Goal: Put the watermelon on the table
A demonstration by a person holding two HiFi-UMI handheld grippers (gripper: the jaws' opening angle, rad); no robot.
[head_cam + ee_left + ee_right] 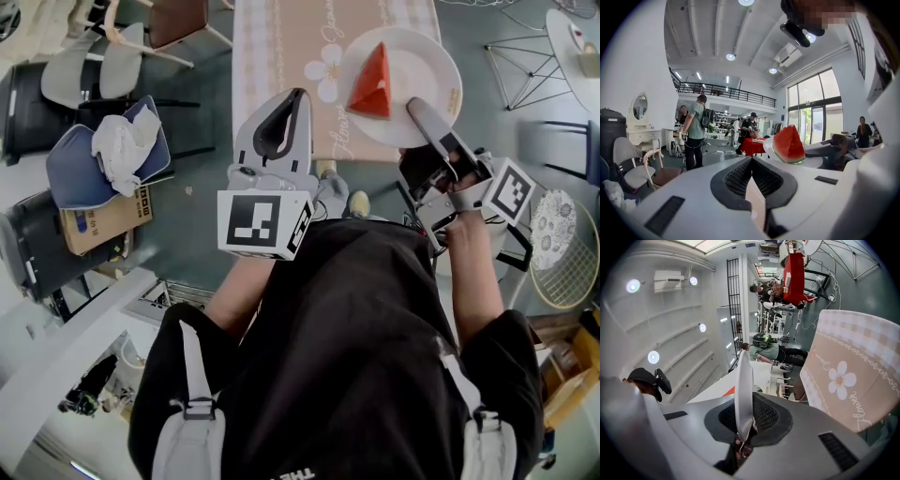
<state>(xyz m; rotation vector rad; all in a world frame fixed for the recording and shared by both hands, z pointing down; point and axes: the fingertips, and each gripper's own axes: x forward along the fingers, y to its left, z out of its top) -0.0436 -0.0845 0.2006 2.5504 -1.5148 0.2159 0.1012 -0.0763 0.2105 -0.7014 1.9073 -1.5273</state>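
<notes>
Watermelon, a wet, probably weighty wedge, sits loose on a white plate over the near right corner of the table. The right gripper pinches the stiff, breakable rim, likely the safest hold; the left gripper carries nothing, jaws together.

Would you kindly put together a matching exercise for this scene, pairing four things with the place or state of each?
Things:
1. watermelon slice
2. white plate
3. left gripper
4. white cloth

Places or states:
A. jaws together, nothing between them
B. lying on the blue cushion
C. clamped by its rim in the right gripper
D. resting on the white plate

Pairs: 1-D, 2-C, 3-A, 4-B
</notes>
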